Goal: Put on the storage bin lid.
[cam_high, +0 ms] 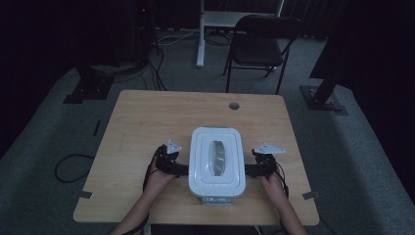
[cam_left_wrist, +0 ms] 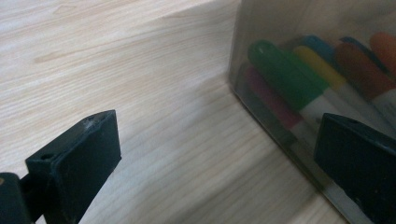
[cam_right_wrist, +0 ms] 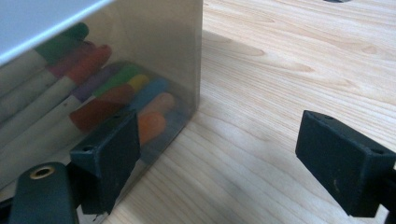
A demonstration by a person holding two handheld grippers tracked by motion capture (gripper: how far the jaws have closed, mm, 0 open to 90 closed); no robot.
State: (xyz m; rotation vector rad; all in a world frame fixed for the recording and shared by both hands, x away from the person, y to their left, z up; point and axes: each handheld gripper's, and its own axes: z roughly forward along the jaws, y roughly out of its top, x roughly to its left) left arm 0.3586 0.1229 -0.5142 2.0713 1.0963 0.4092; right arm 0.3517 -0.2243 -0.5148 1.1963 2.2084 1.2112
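A clear plastic box with a white lid (cam_high: 216, 160) stands on the wooden table (cam_high: 147, 117) near its front edge. Several coloured markers (cam_left_wrist: 299, 79) lie inside it, seen through its wall (cam_right_wrist: 154, 56). My left gripper (cam_high: 182, 169) sits at the box's left side, open, its jaws wide apart; one jaw stands in front of the box wall (cam_left_wrist: 280, 28), the other over bare wood. My right gripper (cam_high: 248, 170) sits at the box's right side, open, one jaw in front of the wall and the markers (cam_right_wrist: 116, 88), the other over the table.
A small round grommet hole (cam_high: 234, 105) is set near the table's far edge. Beyond the table stand a dark folding chair (cam_high: 259, 46) and a white desk leg (cam_high: 200, 34). Cables (cam_high: 73, 166) trail on the grey carpet at the left.
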